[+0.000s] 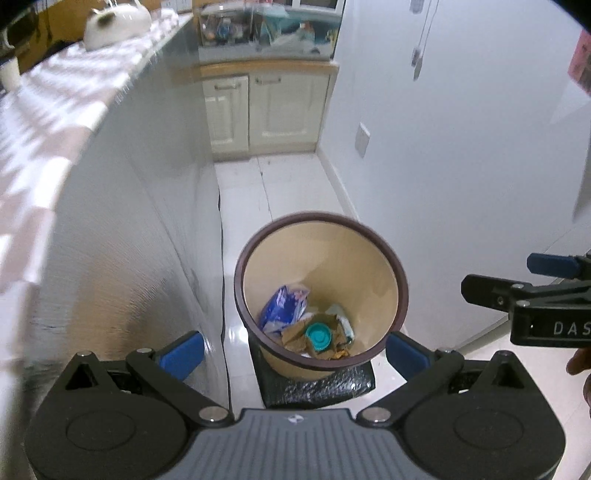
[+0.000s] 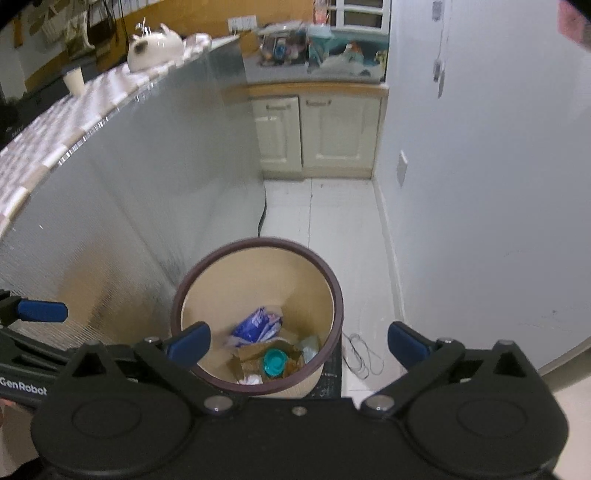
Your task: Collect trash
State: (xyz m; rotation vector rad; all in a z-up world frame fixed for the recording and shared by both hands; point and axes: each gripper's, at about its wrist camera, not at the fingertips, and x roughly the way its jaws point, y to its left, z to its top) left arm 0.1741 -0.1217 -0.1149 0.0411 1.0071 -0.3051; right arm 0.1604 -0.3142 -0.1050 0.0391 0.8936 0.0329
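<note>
A beige trash bin with a dark brown rim (image 1: 400,284) (image 2: 338,295) stands on the floor on a black mat. Inside lie a blue and white wrapper (image 1: 282,306) (image 2: 256,326), brown cardboard scraps (image 1: 295,334) (image 2: 247,356) and a teal round lid (image 1: 317,336) (image 2: 274,361). My left gripper (image 1: 295,349) is open and empty, hovering above the bin's near rim. My right gripper (image 2: 299,341) is open and empty, also above the bin. The right gripper shows in the left wrist view (image 1: 532,280), the left one in the right wrist view (image 2: 40,311).
A tall counter with a foil-covered side (image 1: 129,240) (image 2: 129,192) runs along the left; a white teapot (image 1: 116,26) (image 2: 155,50) sits on top. Cream cabinets (image 1: 266,110) (image 2: 321,133) stand ahead. A white wall (image 1: 461,166) is on the right. A coiled wire (image 2: 360,354) lies on the floor.
</note>
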